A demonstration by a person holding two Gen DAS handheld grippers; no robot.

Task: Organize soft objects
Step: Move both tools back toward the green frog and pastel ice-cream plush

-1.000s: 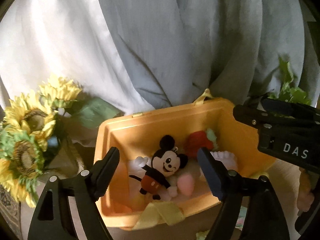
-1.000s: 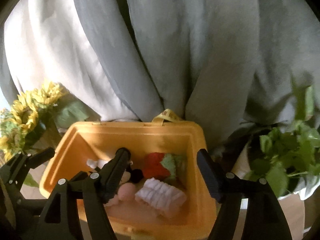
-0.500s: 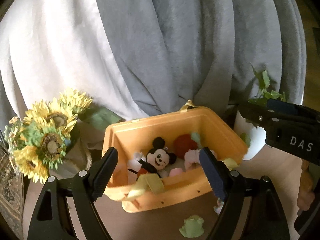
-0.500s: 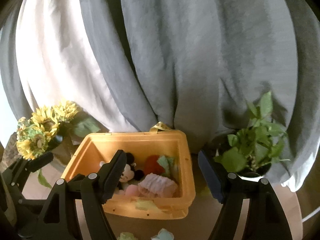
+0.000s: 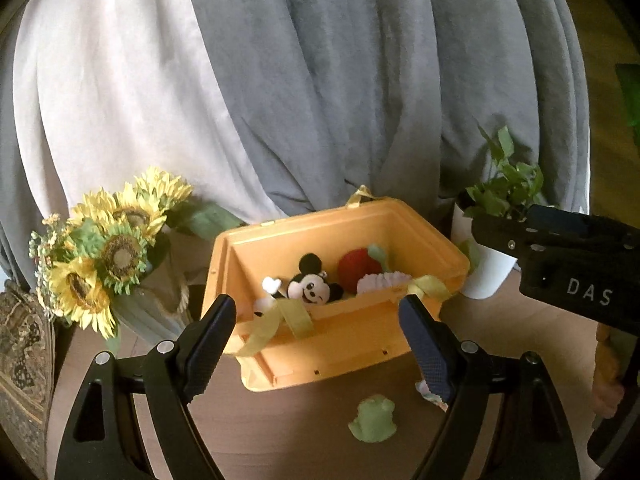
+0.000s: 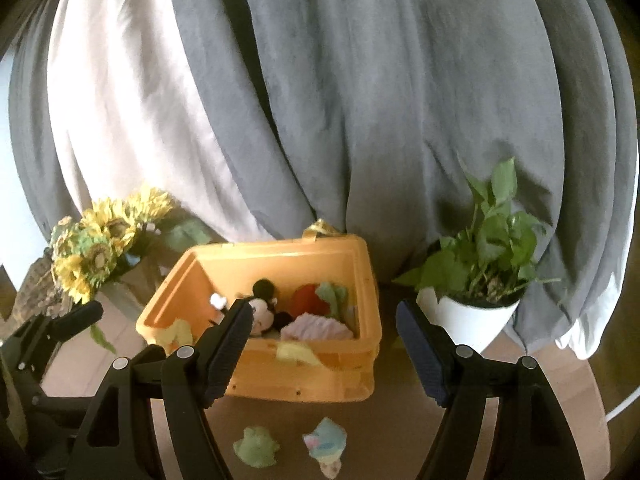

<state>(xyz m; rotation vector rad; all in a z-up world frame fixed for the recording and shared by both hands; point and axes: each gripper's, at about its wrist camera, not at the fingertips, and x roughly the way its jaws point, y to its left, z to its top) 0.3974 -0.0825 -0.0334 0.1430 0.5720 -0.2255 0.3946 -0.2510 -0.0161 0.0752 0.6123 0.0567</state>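
Both tools are held wide and empty right now: the left tool [image 5: 316, 340] and the right tool [image 6: 324, 344] hang back from the orange bin [image 6: 304, 380] with nothing between their fingers.

The bin sits mid tabletop [image 6: 380, 432] and already has a mouse plush [image 5: 310, 288], a red strawberry plush [image 5: 358, 272] and a pale ribbed plush [image 6: 316, 326] inside.

Two soft toys are not in yet: a green plush [image 6: 256, 446] and a pastel one [image 6: 326, 442], both lying on the tabletop just in front of the bin, near each other but apart.

So I'd say we're between placements, about to go for the next pickup. Next move looks like dropping one tool down over a toy, probably the right one over the pastel toy, and closing gently since they squash. The sunflowers [image 5: 104, 256] and potted plant [image 6: 476, 280] flank the bin, out of the way.
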